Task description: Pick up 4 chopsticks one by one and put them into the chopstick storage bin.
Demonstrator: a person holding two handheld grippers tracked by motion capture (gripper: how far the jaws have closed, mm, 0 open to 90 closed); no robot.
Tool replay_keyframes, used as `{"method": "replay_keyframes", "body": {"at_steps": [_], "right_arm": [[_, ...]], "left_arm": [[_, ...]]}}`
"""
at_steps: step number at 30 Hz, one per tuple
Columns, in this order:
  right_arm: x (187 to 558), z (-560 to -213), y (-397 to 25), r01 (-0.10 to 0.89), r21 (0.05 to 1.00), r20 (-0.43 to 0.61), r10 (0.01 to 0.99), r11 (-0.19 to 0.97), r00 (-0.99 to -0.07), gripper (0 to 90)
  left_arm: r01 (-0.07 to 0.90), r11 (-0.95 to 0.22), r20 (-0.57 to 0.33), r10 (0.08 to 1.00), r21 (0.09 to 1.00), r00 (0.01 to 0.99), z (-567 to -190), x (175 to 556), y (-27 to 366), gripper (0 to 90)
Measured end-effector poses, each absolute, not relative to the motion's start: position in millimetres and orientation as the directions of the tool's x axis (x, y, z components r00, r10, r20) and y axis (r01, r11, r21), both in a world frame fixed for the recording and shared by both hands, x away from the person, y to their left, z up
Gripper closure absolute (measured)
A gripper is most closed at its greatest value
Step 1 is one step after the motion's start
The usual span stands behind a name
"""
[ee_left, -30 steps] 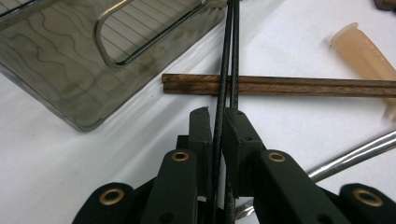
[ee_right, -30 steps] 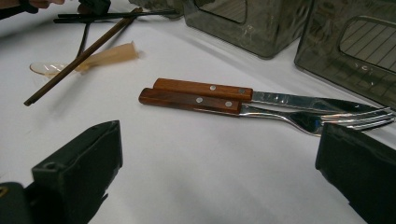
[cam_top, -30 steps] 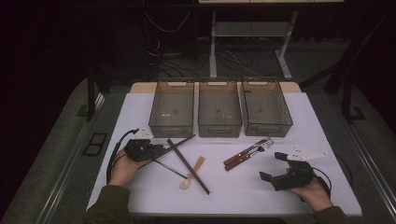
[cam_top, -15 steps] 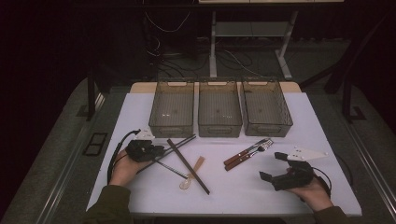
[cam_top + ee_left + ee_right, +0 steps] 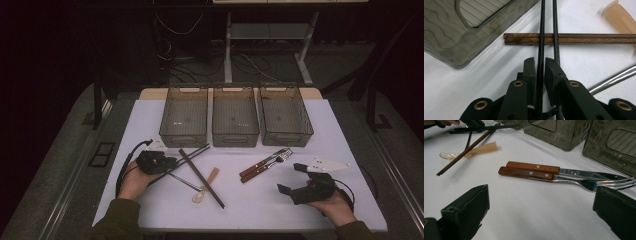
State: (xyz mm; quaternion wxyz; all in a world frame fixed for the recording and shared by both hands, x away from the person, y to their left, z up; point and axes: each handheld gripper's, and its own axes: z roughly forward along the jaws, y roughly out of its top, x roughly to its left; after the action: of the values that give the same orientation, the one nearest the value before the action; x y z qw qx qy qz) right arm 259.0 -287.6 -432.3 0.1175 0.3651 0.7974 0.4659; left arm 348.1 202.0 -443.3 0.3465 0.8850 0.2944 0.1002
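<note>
Three bins (image 5: 235,122) stood side by side at the table's (image 5: 150,115) far edge. Near them, to the left, chopsticks (image 5: 201,171) lay crossed over a spoon (image 5: 199,196) (all touching). A knife and fork (image 5: 262,165) lay side by side to the right.

The white table (image 5: 150,120) lay bare ahead of the right gripper (image 5: 294,179) up to the wooden-handled knife and fork (image 5: 263,165), which barred the way to the right bin (image 5: 285,114); brown chopsticks (image 5: 574,39) crossed the path just beyond the left gripper (image 5: 539,62); the left bin (image 5: 456,35) walled off the ground beside them; open tabletop lay between the two clusters
</note>
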Motion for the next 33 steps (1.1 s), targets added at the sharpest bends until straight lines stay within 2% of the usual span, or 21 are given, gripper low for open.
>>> {"method": "replay_keyframes", "body": {"at_steps": [13,33], "right_arm": [[259.0,-433.8,-286.3,0.477,0.823,0.144,0.7,0.307,-0.7,0.9],[258.7,-434.6,-285.9,0.478,0.827,0.151,0.703,0.295,-0.695,0.9]], "left_arm": [[0.429,-0.606,-0.014,0.567,0.67,0.823,-442.8,347.8,200.7,84.0],[0.414,-0.594,-0.018,0.557,0.69,0.83,-435.5,345.5,203.0,85.0]]}}
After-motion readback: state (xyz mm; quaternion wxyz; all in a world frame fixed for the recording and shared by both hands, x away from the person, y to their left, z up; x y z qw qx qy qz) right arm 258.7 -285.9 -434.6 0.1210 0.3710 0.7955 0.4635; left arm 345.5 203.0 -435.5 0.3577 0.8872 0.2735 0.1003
